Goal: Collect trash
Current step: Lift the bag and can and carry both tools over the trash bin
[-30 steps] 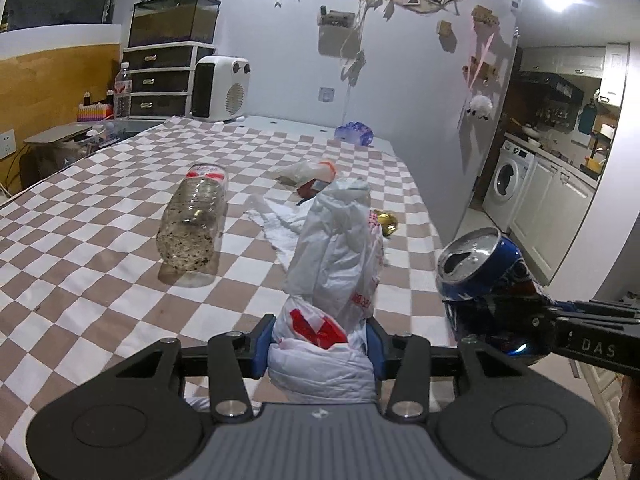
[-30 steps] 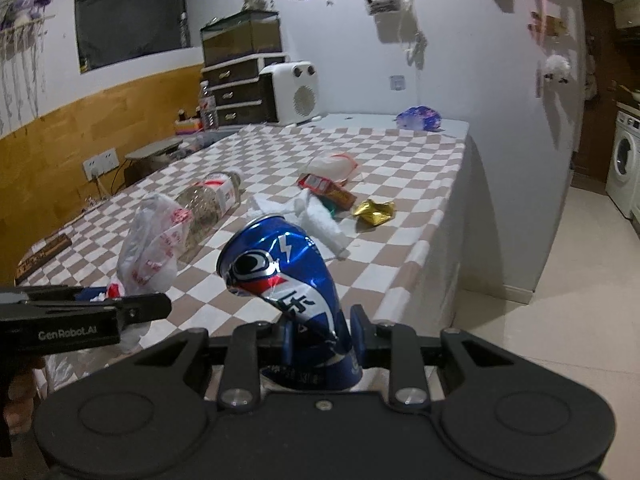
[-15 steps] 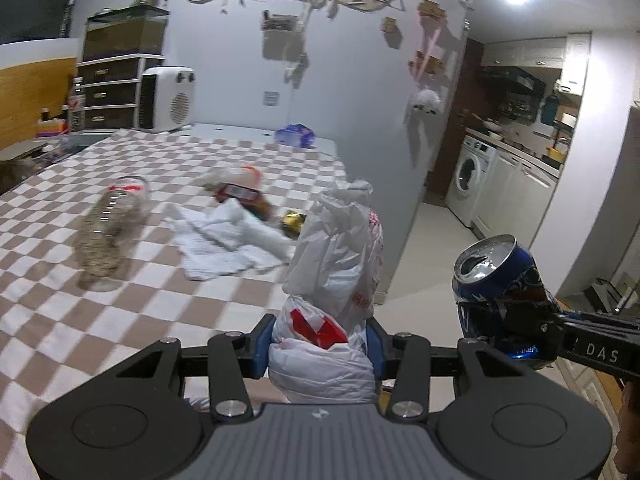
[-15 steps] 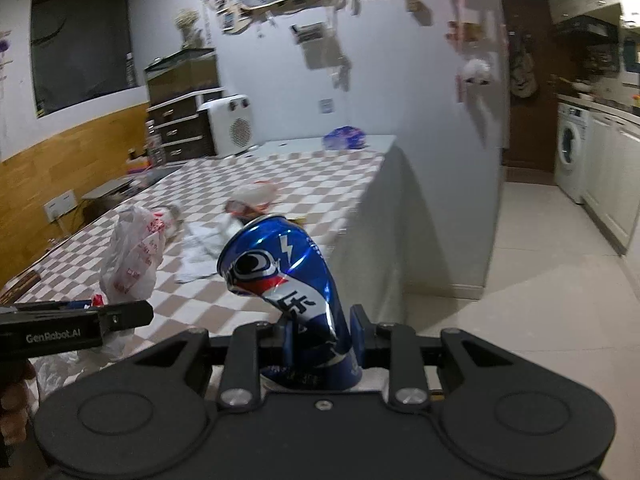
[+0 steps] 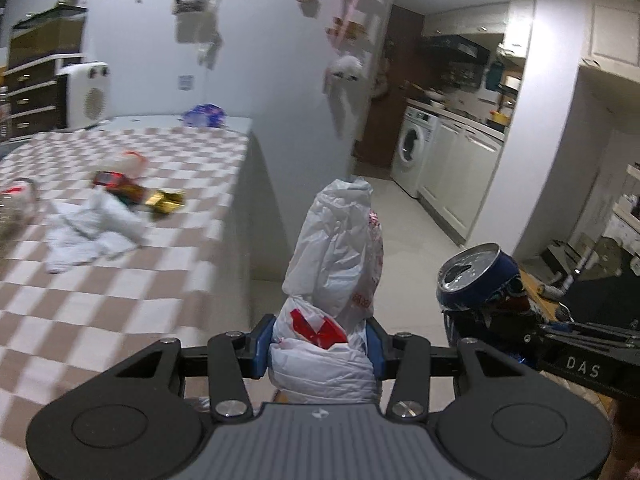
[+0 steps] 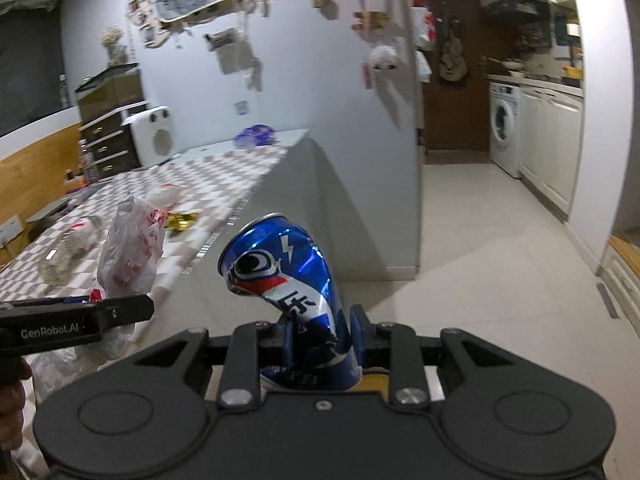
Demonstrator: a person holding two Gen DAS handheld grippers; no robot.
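Note:
My left gripper (image 5: 320, 344) is shut on a white plastic bag (image 5: 336, 256) with red print, held upright in the air beside the table's right edge. The bag also shows in the right wrist view (image 6: 132, 252). My right gripper (image 6: 320, 332) is shut on a crushed blue soda can (image 6: 288, 280), held off the table over the floor. The can also shows at the right of the left wrist view (image 5: 476, 280). On the checkered table (image 5: 120, 280) lie crumpled white tissue (image 5: 88, 228), a gold wrapper (image 5: 166, 202), a red packet (image 5: 110, 180) and a clear bottle (image 5: 16, 208).
A white heater (image 5: 86, 96) and drawers (image 5: 32, 92) stand at the table's far end, with a blue bag (image 5: 204, 116) near the wall. A tiled floor (image 6: 480, 240) leads to a washing machine (image 6: 504, 128) and white cabinets (image 6: 552, 140).
Both grippers have swung to the right, away from the table and toward the kitchen floor, still holding the bag and the can. The table's trash has slid to the left of view.

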